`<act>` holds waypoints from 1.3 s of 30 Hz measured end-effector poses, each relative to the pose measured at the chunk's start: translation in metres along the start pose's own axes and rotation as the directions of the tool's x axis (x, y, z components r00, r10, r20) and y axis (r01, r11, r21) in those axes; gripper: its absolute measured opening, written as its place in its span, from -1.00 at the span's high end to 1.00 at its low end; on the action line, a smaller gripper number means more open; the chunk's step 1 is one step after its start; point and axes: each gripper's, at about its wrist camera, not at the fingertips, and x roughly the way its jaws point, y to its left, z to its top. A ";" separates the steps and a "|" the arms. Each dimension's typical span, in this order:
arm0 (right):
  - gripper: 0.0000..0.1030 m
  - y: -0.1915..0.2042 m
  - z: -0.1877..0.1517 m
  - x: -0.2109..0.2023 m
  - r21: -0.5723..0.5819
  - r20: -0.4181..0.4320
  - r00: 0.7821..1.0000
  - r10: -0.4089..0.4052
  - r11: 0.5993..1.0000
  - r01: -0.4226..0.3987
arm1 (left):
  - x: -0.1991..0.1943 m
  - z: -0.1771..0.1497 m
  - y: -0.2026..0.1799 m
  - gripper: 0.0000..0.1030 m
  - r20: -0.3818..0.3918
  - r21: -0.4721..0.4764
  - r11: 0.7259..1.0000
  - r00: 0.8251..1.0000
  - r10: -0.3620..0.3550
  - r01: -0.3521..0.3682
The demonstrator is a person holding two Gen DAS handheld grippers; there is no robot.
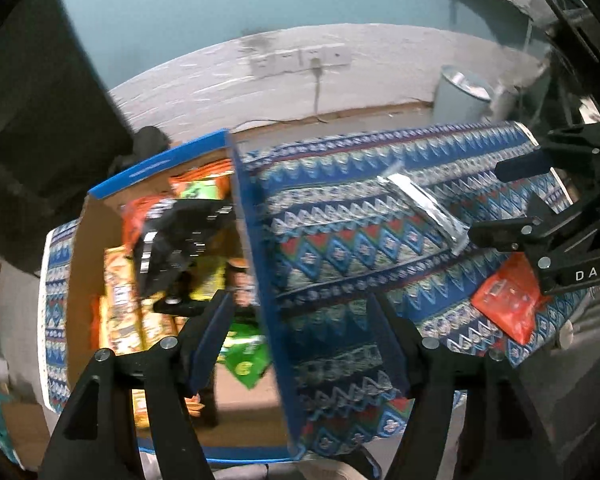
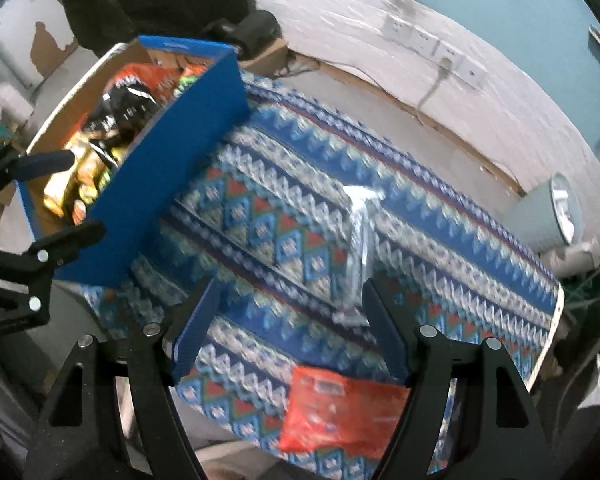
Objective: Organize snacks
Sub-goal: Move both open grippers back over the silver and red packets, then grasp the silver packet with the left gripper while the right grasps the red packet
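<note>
Cardboard box (image 1: 256,240), blue-sided, at the tabletop (image 2: 284,208) edge: holds most snack packets, gathered there for sorting. Loose on the patterned cloth: silver packet (image 2: 360,240) and orange packet (image 2: 340,412), not yet boxed. Left tool (image 1: 300,312) and right tool (image 2: 292,300) both released, empty; the right hangs over the silver packet, probably next.

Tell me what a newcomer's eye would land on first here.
The loud blue patterned cloth covering the table, then the blue box at its left end, crammed with bright snack packs. Two packs lie loose on the cloth: a silver one mid-table and an orange one at the near edge.
</note>
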 end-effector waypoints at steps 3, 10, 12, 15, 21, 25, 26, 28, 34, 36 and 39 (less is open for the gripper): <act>-0.45 -0.013 -0.017 0.002 0.012 -0.021 1.000 -0.012 1.000 0.013 | 0.007 0.000 -0.020 -0.37 -0.027 0.028 0.999 0.999 -0.026 0.026; -0.46 -0.045 -0.055 0.008 0.065 -0.059 0.998 -0.022 0.998 0.026 | 0.025 0.000 -0.059 -0.37 -0.094 0.078 0.994 0.993 -0.069 0.077; -0.46 -0.054 -0.068 0.010 0.079 -0.072 0.997 -0.025 0.996 0.031 | 0.028 0.001 -0.069 -0.37 -0.109 0.083 0.992 0.990 -0.084 0.093; -0.46 -0.064 -0.082 0.012 0.091 -0.090 0.996 -0.026 0.995 0.034 | 0.033 0.001 -0.083 -0.37 -0.127 0.105 0.989 0.988 -0.092 0.105; -0.46 -0.078 -0.111 0.025 0.071 -0.148 0.988 -0.039 0.996 0.050 | 0.047 0.000 -0.109 -0.37 -0.164 0.164 0.981 0.983 -0.078 0.105; -0.47 -0.075 -0.130 0.037 0.004 -0.203 0.978 -0.051 0.999 0.053 | 0.055 -0.001 -0.114 -0.37 -0.182 0.175 0.980 0.981 -0.065 0.097; -0.47 -0.073 -0.134 0.041 -0.018 -0.218 0.975 -0.054 0.999 0.051 | 0.057 -0.002 -0.115 -0.37 -0.186 0.178 0.979 0.981 -0.060 0.094; -0.47 -0.067 -0.141 0.048 -0.068 -0.242 0.968 -0.060 0.997 0.044 | 0.061 -0.003 -0.116 -0.37 -0.199 0.183 0.979 0.979 -0.050 0.087; -0.53 -0.046 -0.151 0.066 -0.193 -0.284 0.952 -0.116 0.979 0.062 | 0.070 -0.004 -0.111 -0.37 -0.231 0.152 0.984 0.972 -0.052 0.089; -0.53 -0.041 -0.151 0.074 -0.214 -0.292 0.948 -0.129 0.975 0.066 | 0.072 -0.005 -0.109 -0.37 -0.240 0.140 0.986 0.969 -0.057 0.093; -0.53 -0.036 -0.149 0.084 -0.214 -0.297 0.945 -0.136 0.974 0.073 | 0.074 -0.004 -0.106 -0.37 -0.249 0.124 0.988 0.967 -0.062 0.095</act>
